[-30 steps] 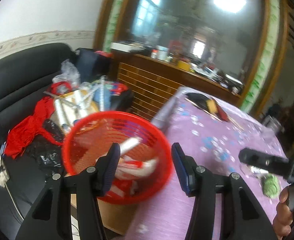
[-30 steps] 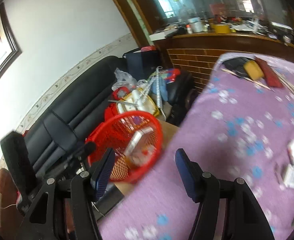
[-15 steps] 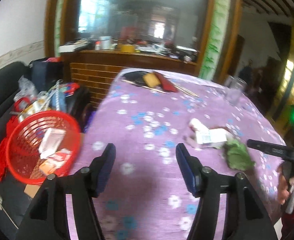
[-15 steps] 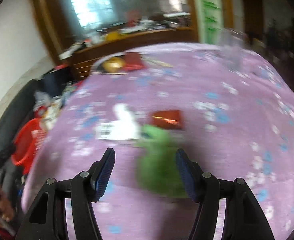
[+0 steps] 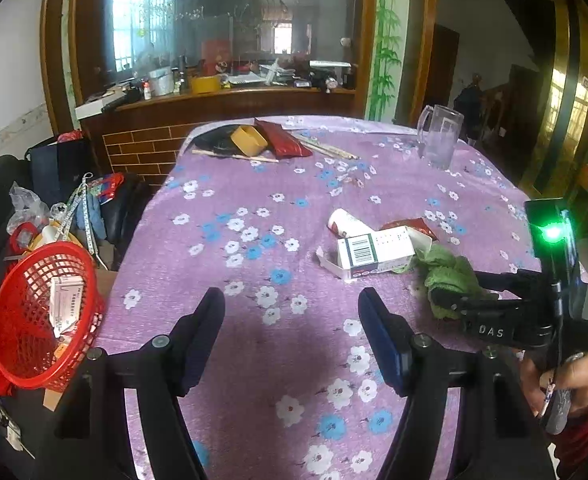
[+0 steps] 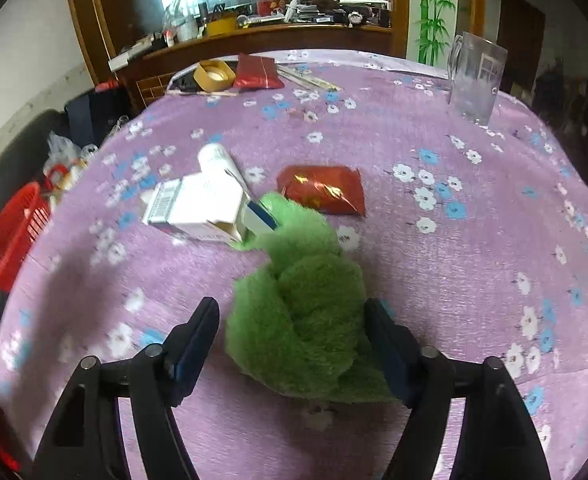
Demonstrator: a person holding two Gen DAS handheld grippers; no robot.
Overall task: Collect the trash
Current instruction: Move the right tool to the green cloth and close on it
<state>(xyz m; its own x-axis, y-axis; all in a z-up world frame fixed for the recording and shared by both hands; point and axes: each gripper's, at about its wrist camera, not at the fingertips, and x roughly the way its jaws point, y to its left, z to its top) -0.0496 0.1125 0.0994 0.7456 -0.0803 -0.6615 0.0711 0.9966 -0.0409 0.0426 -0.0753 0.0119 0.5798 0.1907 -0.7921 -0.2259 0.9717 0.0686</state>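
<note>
On the purple tablecloth point(image 5: 254, 184), both grippers are working near the trash pile.

Left gripper point(image 5: 292, 312) is opening over bare cloth, nothing between its jaws. Right gripper point(image 6: 292, 320) is straddling the green rag point(image 6: 298, 312), jaws apart, right pad touching or nearly; can't tell about pressing. Rag is lying against the white box point(image 6: 198, 208), beside the red packet point(image 6: 326, 188). Red basket point(image 5: 18, 320) is sitting off the table's left edge.

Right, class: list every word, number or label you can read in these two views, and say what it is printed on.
"DAS": on the black body of the right gripper.
White carton: barcode and small print, too small to read.
Box in the red basket: print too blurred to read.
</note>
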